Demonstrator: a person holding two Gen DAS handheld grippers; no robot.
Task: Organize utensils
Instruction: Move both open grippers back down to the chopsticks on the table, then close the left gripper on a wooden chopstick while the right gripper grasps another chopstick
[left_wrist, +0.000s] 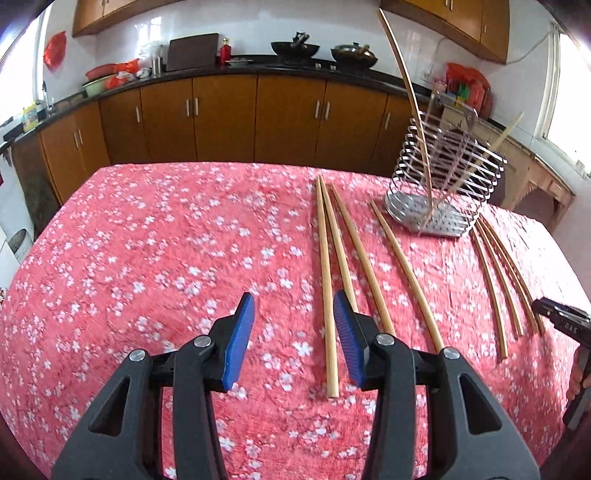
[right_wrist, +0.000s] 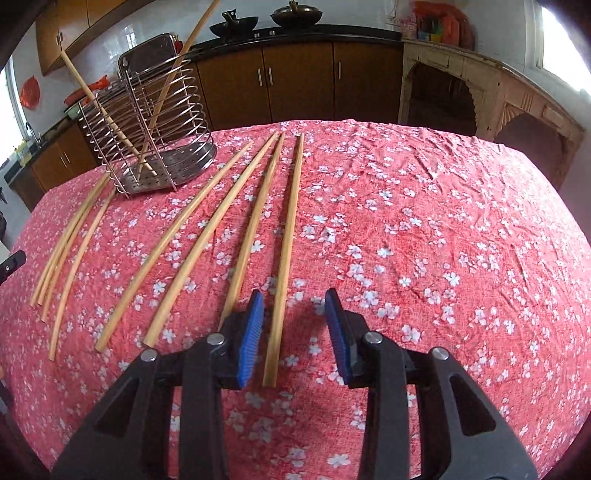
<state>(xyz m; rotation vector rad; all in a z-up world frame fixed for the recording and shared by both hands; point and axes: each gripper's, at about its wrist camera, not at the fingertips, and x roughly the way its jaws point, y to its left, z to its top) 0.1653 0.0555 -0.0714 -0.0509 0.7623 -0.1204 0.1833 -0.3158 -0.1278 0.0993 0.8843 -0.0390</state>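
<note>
Left wrist view: the left gripper (left_wrist: 293, 325) hangs over the table (left_wrist: 147, 240), its fingers (left_wrist: 240, 332) spread around one chopstick (left_wrist: 327, 295) (not pinching it). The rack (left_wrist: 447, 184) holds two chopsticks.

Right wrist view: the right gripper (right_wrist: 294, 325) also has spread fingers (right_wrist: 251, 332), with another chopstick (right_wrist: 282, 273) lying between them, untouched.

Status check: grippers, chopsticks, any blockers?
Left gripper open, one chopstick between its fingers. Right gripper open over another chopstick. Two already in rack. Nothing blocking.

Floral red table (right_wrist: 424, 221) carries 8 chopsticks (right_wrist: 286, 258) and wire holder (right_wrist: 147, 147).
</note>
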